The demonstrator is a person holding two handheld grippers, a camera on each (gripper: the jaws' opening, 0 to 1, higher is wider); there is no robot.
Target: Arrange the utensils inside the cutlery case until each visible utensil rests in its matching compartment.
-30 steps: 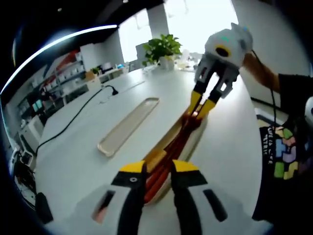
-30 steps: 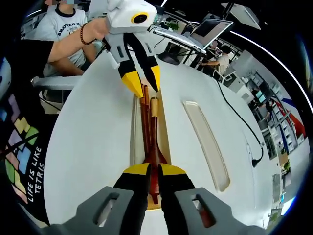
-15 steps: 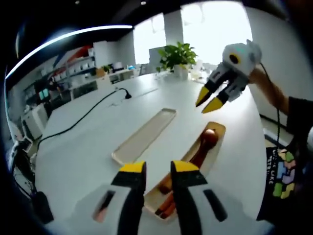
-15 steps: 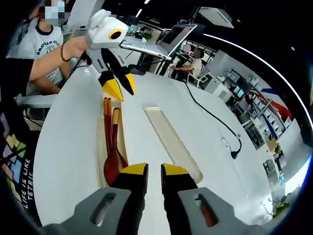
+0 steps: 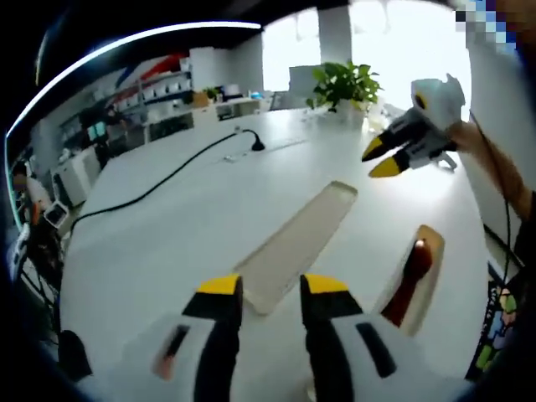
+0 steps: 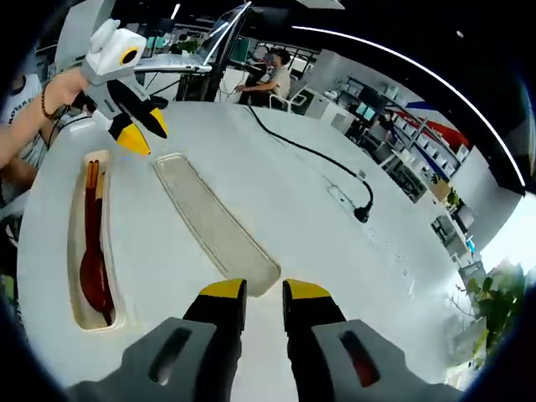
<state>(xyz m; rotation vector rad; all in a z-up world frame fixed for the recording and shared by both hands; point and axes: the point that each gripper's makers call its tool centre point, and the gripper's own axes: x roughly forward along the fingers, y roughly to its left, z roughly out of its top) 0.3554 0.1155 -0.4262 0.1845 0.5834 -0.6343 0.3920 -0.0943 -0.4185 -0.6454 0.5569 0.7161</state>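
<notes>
1. On the white round table [image 6: 276, 180], the long beige cutlery case base [image 6: 90, 243] lies just beside the long flat beige lid [image 6: 214, 224], parallel to it and not touching. In the left gripper view the near end of this base [image 5: 413, 280] is hidden behind the left gripper's own jaw.
2. Inside the base, the dark red-brown wooden spoon [image 6: 94, 266] lies along the case, bowl toward the camera. Beside it are thin orange-brown sticks [image 6: 89, 180]; whether they are chopsticks or another handle is too small to tell.
3. The left gripper [image 5: 266, 295], with black jaws and yellow tips, hangs over the near end of the lid [image 5: 296, 246]; its jaws stand a little apart and hold nothing.
4. The right gripper [image 6: 256, 291] also hovers over the lid's near end, its jaws slightly apart and empty.
5. The right gripper view shows a black cable [image 6: 311, 155] beyond the lid, and seated people far behind; the left gripper view shows a green potted plant [image 5: 344, 83].
</notes>
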